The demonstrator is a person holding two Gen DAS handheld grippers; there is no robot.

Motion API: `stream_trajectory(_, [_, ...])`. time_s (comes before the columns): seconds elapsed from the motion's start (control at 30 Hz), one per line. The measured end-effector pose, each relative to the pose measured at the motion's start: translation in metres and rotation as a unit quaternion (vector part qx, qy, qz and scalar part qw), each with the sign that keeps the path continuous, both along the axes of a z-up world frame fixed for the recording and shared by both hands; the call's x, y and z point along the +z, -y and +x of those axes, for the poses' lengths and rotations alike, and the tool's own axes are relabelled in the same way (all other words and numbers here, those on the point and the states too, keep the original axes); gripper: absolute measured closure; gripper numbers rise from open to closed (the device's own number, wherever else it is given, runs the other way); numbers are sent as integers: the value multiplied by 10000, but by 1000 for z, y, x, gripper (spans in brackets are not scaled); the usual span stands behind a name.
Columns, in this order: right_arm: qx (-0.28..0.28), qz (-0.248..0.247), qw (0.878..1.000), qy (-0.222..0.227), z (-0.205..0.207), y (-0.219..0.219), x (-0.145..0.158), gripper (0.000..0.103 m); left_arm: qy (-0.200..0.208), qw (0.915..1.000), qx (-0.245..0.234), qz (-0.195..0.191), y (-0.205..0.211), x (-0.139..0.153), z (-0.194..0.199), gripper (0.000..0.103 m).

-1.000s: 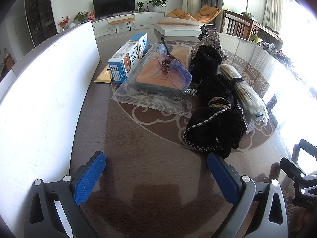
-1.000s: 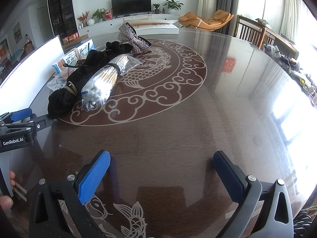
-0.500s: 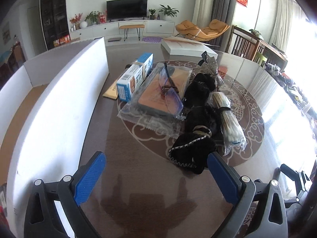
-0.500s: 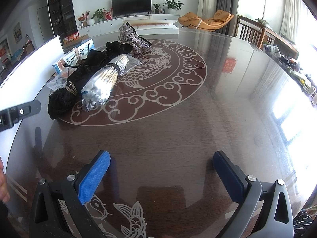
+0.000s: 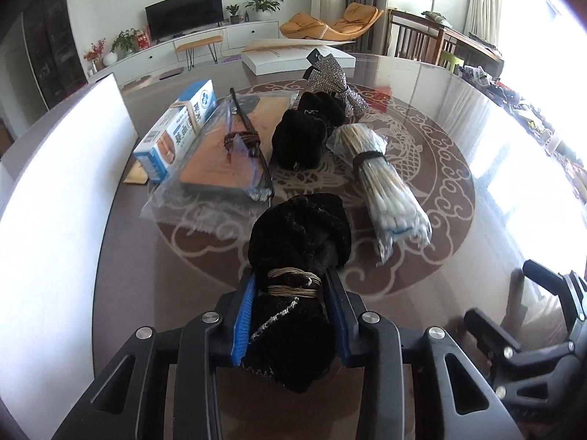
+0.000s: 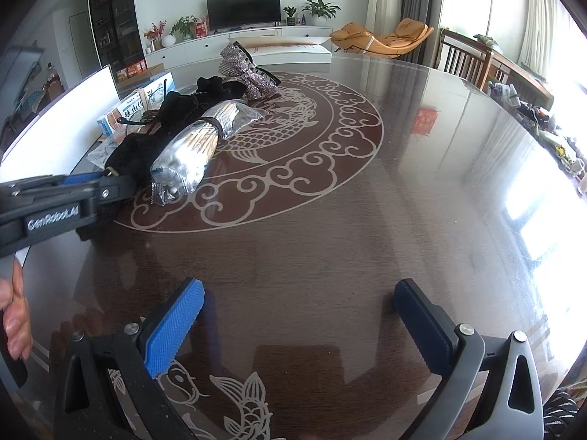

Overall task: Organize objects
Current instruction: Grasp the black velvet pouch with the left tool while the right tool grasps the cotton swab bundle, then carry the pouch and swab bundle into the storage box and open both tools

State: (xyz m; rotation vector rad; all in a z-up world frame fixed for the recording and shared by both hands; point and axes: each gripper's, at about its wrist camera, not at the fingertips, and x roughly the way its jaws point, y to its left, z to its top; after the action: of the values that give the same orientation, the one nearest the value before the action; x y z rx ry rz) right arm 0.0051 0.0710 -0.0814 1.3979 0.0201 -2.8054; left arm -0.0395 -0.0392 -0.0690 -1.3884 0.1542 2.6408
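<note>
two grippers in play, only one busy. left gripper has just been closing and now pinches the near black velvet pouch at its cord-tied neck, pads pressed on both sides. right gripper is spread wide over bare table, nothing between the jaws.

step looks like pick-up of the first item to sort. pouch sits near edge of the round medallion, just left of the cotton swab bundle. next move probably calls for a clean lift without dragging the swabs, then carry toward the white-walled box on the left, if that's the bin; can't confirm.

left wrist view shows the grip itself, plus the glasses lying on a bagged orange item, the blue-white carton, a second black pouch and a glitter bow further off. right wrist view hides the pad contact but shows the left gripper from the side, the person's fingers, and the empty right half of the table.
</note>
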Motion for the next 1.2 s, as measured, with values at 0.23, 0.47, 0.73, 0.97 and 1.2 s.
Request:
stream_trajectory(0.23, [5, -1, 10000, -2, 0, 0, 0, 0, -80, 9988, -102, -477, 13, -7, 42, 4])
stream_trajectory(0.47, [376, -1201, 9908, 506, -24, -8, 22, 0, 302, 9995, -80, 70, 24, -16, 17, 0])
stream_trajectory(0.73, [859, -969, 9805, 1477, -146, 60, 31, 23, 497, 9987, -126, -32, 23, -11, 11, 22])
stream_trajectory(0.97, [792, -798, 9826, 1477, -135, 49, 20, 74, 77, 9979, -131, 637, 42, 6, 37, 72])
stream_trajectory(1.2, [874, -2102, 9665, 1183, -60, 20, 43, 74, -591, 9871, -26, 1487, 78, 80, 92, 72])
